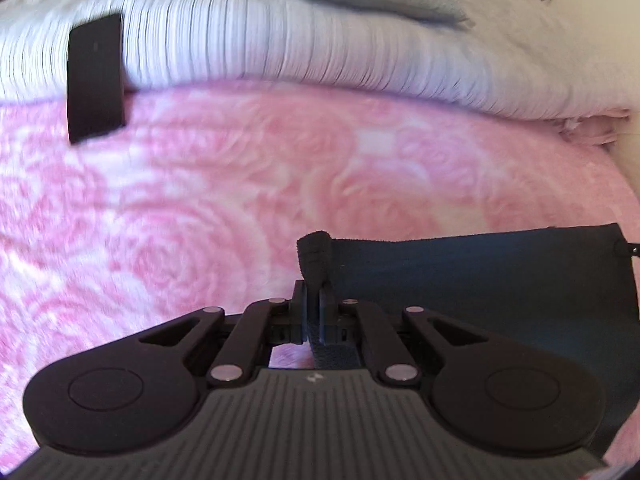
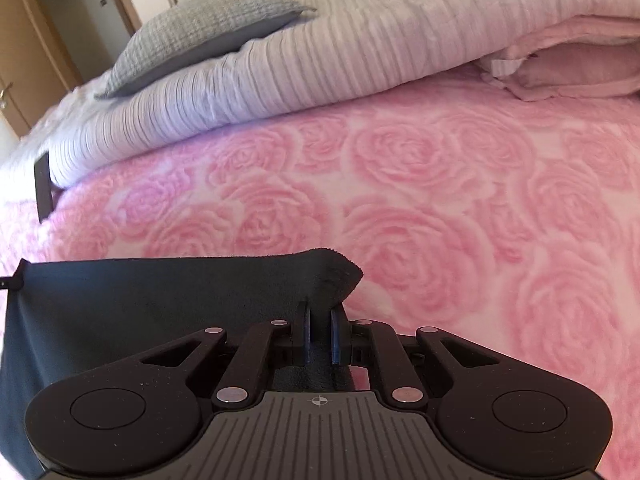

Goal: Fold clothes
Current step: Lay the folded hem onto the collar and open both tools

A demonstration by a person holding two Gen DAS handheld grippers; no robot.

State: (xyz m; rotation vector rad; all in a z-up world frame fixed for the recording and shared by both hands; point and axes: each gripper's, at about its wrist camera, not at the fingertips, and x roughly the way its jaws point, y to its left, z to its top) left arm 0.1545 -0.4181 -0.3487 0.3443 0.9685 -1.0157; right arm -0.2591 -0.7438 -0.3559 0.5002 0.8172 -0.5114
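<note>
Pink rose bedspread (image 2: 420,184) (wardrobe (image 2: 24,60), probably)

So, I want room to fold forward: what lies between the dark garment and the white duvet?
Only bare pink rose blanket between the dark garment and the white duvet; both wrist views show it. A black flat object sits off left at the duvet's edge.

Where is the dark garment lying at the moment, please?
The dark garment is stretched between the left gripper and right gripper, over the pink rose blanket.
</note>
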